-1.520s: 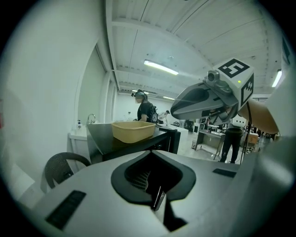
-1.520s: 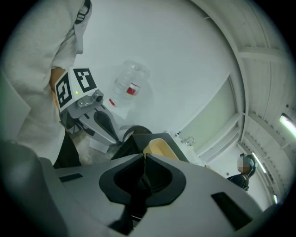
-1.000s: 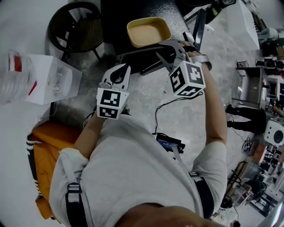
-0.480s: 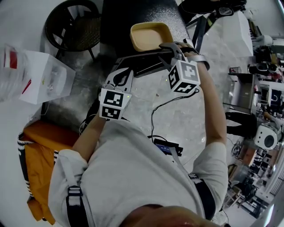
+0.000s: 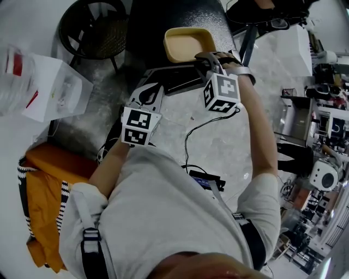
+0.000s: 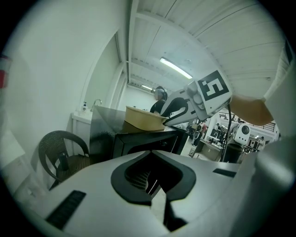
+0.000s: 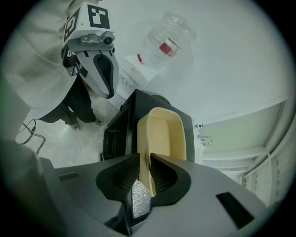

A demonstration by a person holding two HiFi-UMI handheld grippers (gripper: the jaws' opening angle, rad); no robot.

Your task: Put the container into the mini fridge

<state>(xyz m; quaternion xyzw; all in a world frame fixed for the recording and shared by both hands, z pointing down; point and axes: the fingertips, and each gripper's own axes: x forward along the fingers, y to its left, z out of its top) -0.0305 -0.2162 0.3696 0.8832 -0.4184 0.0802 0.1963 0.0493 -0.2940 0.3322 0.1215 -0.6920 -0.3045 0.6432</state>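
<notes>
Now the tan container (image 7: 163, 136) sits on top of the black mini fridge (image 5: 166, 16), close to that top's front edge and not inside the fridge. The right gripper (image 5: 203, 56) reaches down to the container's near corner, and its own view shows the container's thin side wall standing upright between the two ribbed pads. The jaws have just been closing; they stand narrow and both pads bear against that wall. The container is an open, shallow, rounded-rectangle tub, and no contents show inside it. The left gripper (image 5: 148, 92) hangs lower and nearer the person, in front of the fridge and well apart from the container. Its jaws are drawn together to a thin slit with nothing between them. From the left gripper view the fridge's dark front faces the camera, but whether its door stands open I cannot tell. A black wicker chair (image 5: 95, 30) stands beside the fridge on the person's left. Further left is a white box (image 5: 57, 90) with a clear bottle (image 5: 13, 82) that bears a red label. An orange seat (image 5: 49, 174) lies close behind the person's left arm, and a black cable (image 5: 191, 139) trails down from the right gripper over the pale stone floor (image 5: 218, 141).
</notes>
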